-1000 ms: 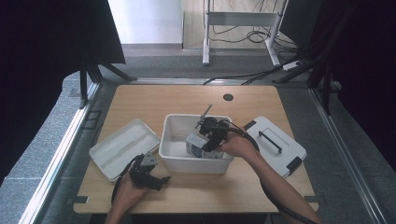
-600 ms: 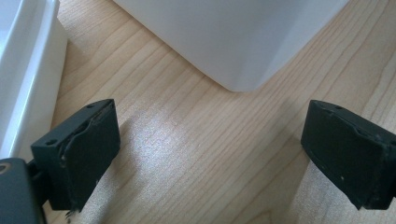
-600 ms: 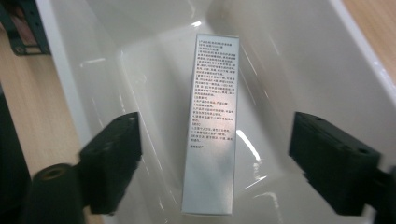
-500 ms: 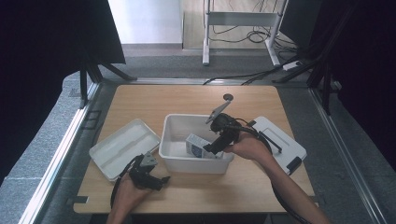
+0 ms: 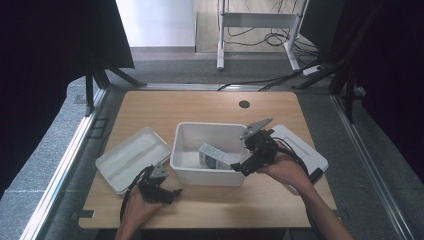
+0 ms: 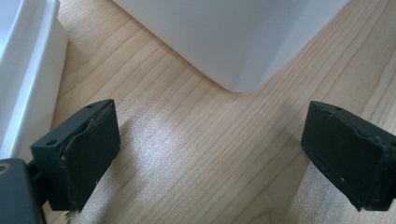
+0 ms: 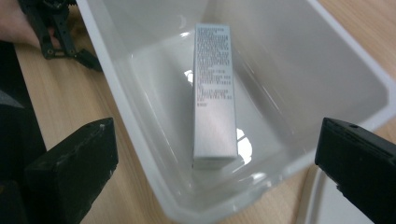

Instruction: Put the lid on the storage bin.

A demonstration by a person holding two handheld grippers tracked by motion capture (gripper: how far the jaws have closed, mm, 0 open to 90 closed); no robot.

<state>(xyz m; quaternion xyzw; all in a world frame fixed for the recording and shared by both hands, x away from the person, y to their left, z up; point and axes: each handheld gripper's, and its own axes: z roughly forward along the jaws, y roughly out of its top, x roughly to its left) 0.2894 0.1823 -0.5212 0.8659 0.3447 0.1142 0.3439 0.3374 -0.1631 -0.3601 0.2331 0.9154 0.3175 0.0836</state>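
Small silver-white carton [image 7: 214, 93] lies flat on its long side inside the white plastic bin [image 5: 186, 170], near the bin's right end, printed face up.

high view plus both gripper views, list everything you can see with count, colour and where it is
bin: 1, white plastic, open, middle of the table
box: 1, small, white with printed text, lying inside the bin
lid: 1, white, flat on the table left of the bin
second lid: 1, white with a dark handle, right of the bin, partly under the right hand
table: 1, light wood with a round dark hole near the far edge
metal stand: 1, pale, on the floor beyond the table, cables around it
left gripper: 1, black, jaws open and empty, low over the table's near left
right gripper: 1, black, jaws just opened, nothing between them, at the bin's right rim
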